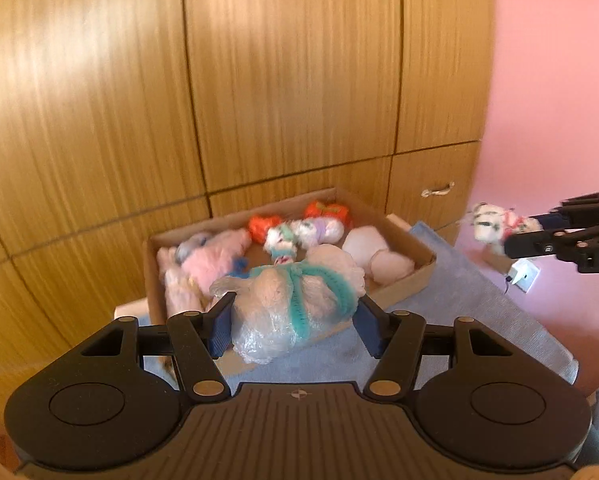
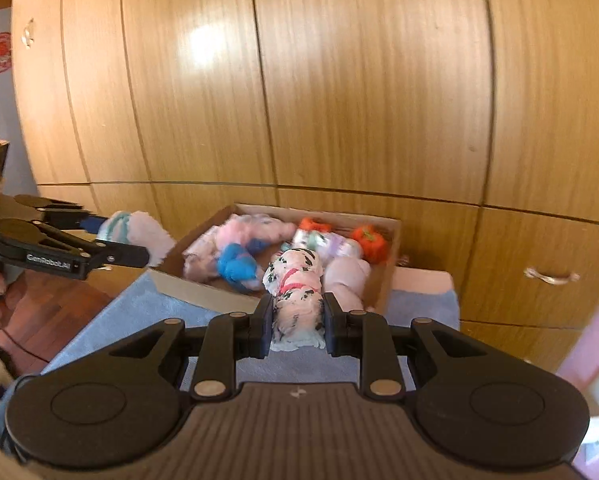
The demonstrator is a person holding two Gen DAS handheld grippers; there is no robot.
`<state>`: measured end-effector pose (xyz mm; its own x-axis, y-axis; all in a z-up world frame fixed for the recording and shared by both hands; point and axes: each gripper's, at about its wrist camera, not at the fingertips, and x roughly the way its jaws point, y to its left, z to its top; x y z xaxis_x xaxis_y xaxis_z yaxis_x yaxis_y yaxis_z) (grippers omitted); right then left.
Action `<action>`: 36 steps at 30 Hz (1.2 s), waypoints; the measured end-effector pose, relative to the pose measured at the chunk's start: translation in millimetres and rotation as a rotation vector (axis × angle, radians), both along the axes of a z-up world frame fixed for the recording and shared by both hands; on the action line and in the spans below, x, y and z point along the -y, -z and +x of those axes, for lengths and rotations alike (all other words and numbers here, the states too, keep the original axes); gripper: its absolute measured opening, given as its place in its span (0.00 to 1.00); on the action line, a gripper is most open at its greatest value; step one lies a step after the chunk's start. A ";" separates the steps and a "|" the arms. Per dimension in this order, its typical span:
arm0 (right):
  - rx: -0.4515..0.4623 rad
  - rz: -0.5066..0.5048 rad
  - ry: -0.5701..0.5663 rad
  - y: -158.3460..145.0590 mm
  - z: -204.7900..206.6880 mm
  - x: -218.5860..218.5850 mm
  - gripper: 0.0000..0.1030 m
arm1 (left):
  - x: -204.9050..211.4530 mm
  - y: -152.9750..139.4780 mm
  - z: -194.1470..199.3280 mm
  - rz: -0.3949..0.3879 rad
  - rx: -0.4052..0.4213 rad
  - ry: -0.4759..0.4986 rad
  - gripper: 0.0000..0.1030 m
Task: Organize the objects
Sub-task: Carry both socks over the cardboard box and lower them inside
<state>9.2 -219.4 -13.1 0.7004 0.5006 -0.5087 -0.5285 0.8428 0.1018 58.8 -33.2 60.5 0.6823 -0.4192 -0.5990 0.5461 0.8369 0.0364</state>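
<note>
Two toys up, one in each gripper!
We see left gripper [image 1: 295, 316] clamping the plastic-wrapped toy [image 1: 295, 304], right gripper [image 2: 297, 326] squeezing the spotted toy [image 2: 297, 292]; the cardboard box [image 1: 415, 276] holds perhaps seven more.

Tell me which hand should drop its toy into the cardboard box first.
Probably the left. Its fingers hold the plastic-wrapped toy with the teal band right at the cardboard box front edge; the right gripper with the spotted toy hangs off to the side.

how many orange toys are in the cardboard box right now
2. One orange toy sits in the far right corner of the cardboard box; the other orange toy lies left of it along the back wall. More may be hidden under other toys.
</note>
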 end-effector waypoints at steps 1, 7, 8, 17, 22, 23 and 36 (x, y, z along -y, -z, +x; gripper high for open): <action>-0.005 0.003 -0.017 -2.4 4.8 -1.9 0.22 | 1.7 -3.5 3.9 -0.005 -0.002 0.011 0.65; -0.040 0.000 -0.077 -9.1 38.0 -14.9 0.22 | 22.6 -15.4 36.2 -0.017 -0.019 0.069 0.65; -0.048 -0.004 -0.084 -7.6 44.1 -17.9 0.22 | 27.0 -13.8 44.8 -0.023 -0.032 0.076 0.65; -0.160 -0.027 -0.090 24.2 91.6 -30.4 0.22 | 72.4 35.3 112.0 -0.080 -0.195 0.128 0.65; -0.202 -0.023 -0.075 42.8 106.9 -27.8 0.22 | 81.9 68.6 138.6 -0.103 -0.270 0.132 0.65; -0.210 -0.024 -0.074 46.0 109.4 -28.2 0.22 | 82.3 75.2 143.0 -0.104 -0.285 0.133 0.65; -0.244 -0.095 -0.139 65.7 128.7 -62.0 0.22 | 70.7 89.8 123.3 0.151 -0.192 0.172 0.65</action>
<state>137.9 -157.4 -78.8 0.4794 0.5255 -0.7028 -0.6093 0.7757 0.1643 182.1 -103.9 -29.3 0.4768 -0.4154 -0.7747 0.6886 0.7242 0.0355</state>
